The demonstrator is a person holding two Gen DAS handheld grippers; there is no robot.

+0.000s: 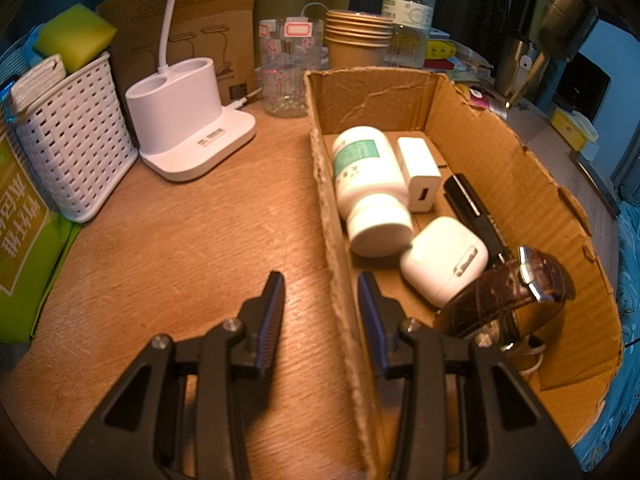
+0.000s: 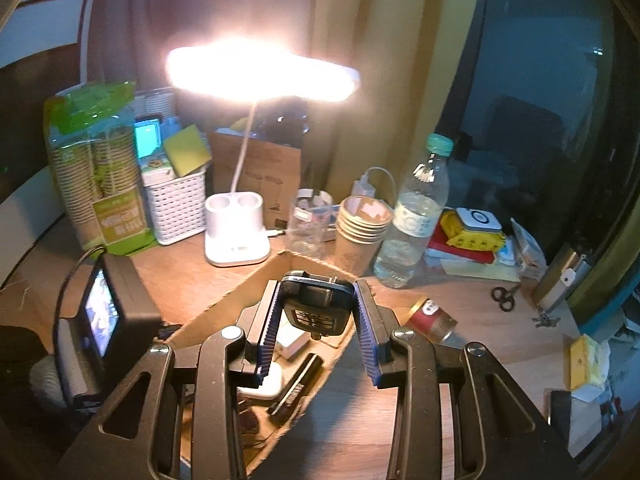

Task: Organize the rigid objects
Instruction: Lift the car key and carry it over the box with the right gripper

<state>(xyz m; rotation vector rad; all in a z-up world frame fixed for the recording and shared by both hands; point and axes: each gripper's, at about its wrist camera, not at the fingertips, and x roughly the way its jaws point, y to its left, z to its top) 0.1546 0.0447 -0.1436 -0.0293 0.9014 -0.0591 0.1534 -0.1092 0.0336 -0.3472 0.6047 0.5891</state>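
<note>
An open cardboard box [image 1: 500, 168] on the wooden desk holds a white pill bottle [image 1: 368, 184], a white charger [image 1: 418, 172], a white earbud case [image 1: 444, 260], a black pen-like item [image 1: 476, 212] and a brown leather watch [image 1: 516, 292]. My left gripper [image 1: 322, 304] is open and empty, straddling the box's left wall. My right gripper [image 2: 316, 308] is shut on a small black device [image 2: 316, 306] with a label, held above the box [image 2: 224, 308]. A red can [image 2: 434, 320] lies on the desk right of the box.
A white lamp base [image 1: 188, 120], white basket [image 1: 76, 144], patterned glass [image 1: 288, 68], paper cup stack [image 1: 356, 40] and water bottle [image 1: 408, 12] stand behind the box. Scissors [image 2: 505, 298], keys [image 2: 546, 320] and a pile of packets [image 2: 476, 236] lie at right. The lit lamp head [image 2: 260, 74] hangs overhead.
</note>
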